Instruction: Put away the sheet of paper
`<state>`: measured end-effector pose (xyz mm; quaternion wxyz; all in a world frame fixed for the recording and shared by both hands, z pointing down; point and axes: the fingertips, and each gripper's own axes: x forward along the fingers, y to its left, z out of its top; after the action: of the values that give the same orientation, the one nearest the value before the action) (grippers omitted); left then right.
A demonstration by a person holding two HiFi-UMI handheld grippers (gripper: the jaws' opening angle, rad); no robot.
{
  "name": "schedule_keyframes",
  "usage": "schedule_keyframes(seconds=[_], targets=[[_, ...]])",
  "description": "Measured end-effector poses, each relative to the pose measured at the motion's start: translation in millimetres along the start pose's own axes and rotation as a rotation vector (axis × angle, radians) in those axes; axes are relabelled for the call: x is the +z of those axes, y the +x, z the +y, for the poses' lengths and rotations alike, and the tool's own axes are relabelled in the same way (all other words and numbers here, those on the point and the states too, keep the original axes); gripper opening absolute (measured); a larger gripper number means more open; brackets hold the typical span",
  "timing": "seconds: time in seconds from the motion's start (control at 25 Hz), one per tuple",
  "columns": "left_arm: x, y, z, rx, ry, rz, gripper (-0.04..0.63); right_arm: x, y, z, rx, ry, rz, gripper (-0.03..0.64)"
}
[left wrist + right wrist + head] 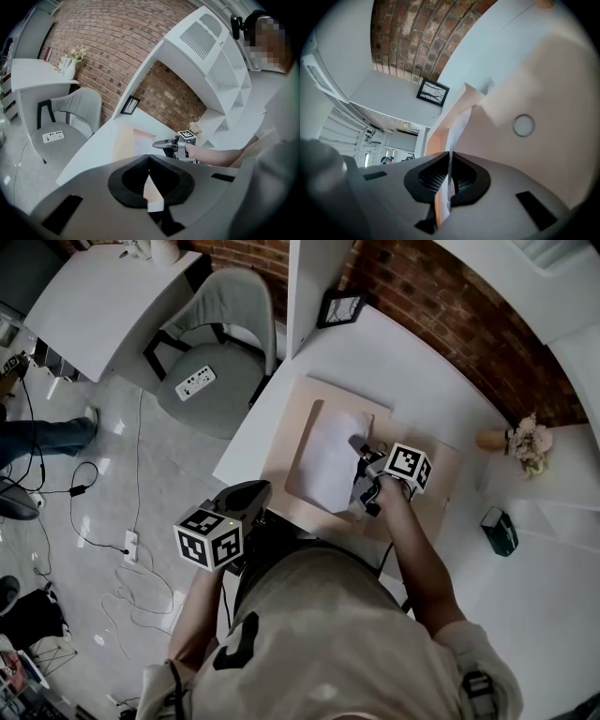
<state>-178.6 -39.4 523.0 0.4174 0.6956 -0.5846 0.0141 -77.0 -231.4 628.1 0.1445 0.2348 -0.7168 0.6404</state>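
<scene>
A white sheet of paper lies on an open beige folder on the white desk. My right gripper is at the sheet's right edge and is shut on it. In the right gripper view the paper runs up edge-on from between the closed jaws, and the folder's flap with a round snap button lies to the right. My left gripper hangs off the desk's near-left edge, shut with nothing in it. From it I see the right gripper over the folder.
A framed picture leans at the back of the desk. A flower vase and a teal object stand to the right. A grey chair with a white remote is to the left. Cables lie on the floor.
</scene>
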Motion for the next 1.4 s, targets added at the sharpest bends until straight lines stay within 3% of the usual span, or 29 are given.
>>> schedule_keyframes(seconds=[0.68, 1.4], targets=[[-1, -1, 0, 0.002, -0.007, -0.007, 0.017, -3, 6, 6, 0.002, -0.008, 0.006, 0.028], [-5, -9, -9, 0.001, 0.000, -0.037, 0.017, -5, 1, 26, 0.064, -0.049, 0.017, 0.028]])
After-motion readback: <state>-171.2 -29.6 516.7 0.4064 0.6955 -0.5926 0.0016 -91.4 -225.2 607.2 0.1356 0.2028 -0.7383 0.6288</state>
